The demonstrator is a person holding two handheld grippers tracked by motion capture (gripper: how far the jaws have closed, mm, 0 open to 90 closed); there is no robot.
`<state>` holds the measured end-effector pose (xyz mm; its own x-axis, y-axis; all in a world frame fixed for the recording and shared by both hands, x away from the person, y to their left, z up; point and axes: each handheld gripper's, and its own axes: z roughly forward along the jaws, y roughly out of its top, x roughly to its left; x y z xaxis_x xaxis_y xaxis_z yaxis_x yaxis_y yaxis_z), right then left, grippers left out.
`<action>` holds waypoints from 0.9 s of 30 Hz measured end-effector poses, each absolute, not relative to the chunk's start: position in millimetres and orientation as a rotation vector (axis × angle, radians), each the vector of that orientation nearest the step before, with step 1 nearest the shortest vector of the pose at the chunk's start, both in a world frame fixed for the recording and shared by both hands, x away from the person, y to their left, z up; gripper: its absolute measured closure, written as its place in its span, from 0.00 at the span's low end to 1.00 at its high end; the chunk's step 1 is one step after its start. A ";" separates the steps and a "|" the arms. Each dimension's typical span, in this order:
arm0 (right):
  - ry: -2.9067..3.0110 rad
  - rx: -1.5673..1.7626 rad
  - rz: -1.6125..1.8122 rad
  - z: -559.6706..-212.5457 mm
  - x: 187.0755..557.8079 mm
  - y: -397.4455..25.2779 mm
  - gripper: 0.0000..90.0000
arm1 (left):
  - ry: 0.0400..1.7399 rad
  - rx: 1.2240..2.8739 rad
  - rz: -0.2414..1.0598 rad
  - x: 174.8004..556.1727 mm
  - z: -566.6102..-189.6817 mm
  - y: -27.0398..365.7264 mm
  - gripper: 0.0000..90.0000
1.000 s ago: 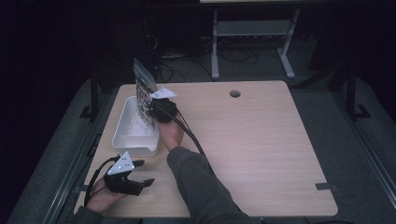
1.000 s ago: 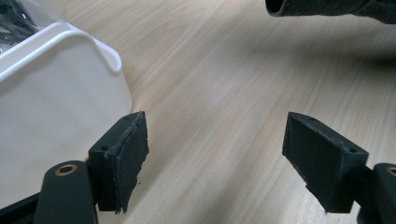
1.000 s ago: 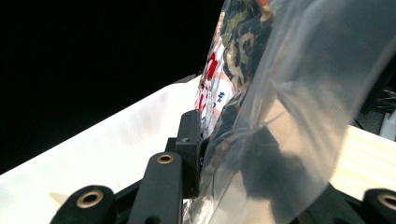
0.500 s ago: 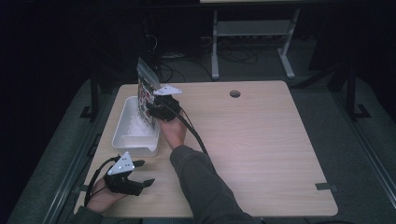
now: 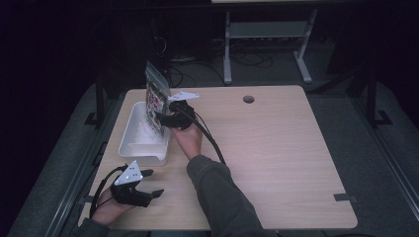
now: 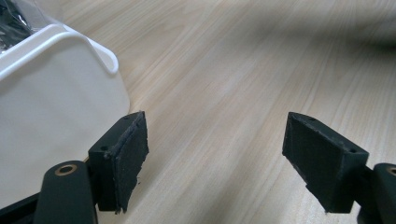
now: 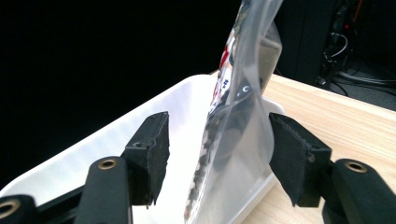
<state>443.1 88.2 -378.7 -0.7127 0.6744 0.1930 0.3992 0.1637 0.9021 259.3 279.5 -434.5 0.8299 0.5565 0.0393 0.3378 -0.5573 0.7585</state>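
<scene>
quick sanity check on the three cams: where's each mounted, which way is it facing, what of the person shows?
High view: above the person's side, facing forward and down on the table; both forearms, left hand-held gripper, right hand-held gripper.
Left gripper view: on the left hand-held gripper, facing tabletop beside the white tub; open jaws.
Right gripper view: on the right hand-held gripper, facing the plastic bag standing in the tub; jaws apart around it.
Shared: all three show the tub.

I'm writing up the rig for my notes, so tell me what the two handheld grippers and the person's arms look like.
Both grippers are black. The left gripper and the right gripper each carry a light grey three-cornered plate on top and trail a black cable. Each has two blocky black fingers with flat, rough pads, small holes in the sides and brass-coloured rivets at the joints. The right arm wears a dark grey long sleeve.
</scene>
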 end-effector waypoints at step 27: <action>2.308 0.991 1.639 -371.3 427.4 41.3 0.35 | 0.639 2.233 0.358 258.9 -436.0 276.7 0.24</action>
